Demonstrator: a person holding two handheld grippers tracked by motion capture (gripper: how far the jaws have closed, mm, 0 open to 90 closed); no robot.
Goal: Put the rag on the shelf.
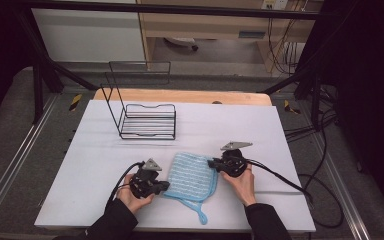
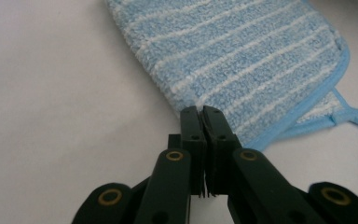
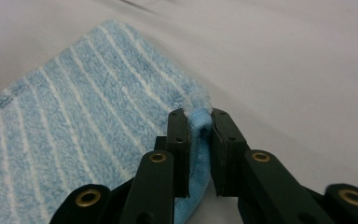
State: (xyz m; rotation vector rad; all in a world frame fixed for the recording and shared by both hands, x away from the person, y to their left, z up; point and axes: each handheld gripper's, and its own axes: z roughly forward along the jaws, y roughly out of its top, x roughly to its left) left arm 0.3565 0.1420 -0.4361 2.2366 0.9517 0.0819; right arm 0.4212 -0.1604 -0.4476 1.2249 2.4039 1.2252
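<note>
High view, cloth (image 1: 192,176) flat, loop toward person

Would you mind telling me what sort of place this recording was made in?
Most likely a lab or workshop recording station, not a home: a black metal frame surrounds the white-covered table, loose cables trail over the grey floor, and only a blue striped cloth and a wire rack are set out.
</note>
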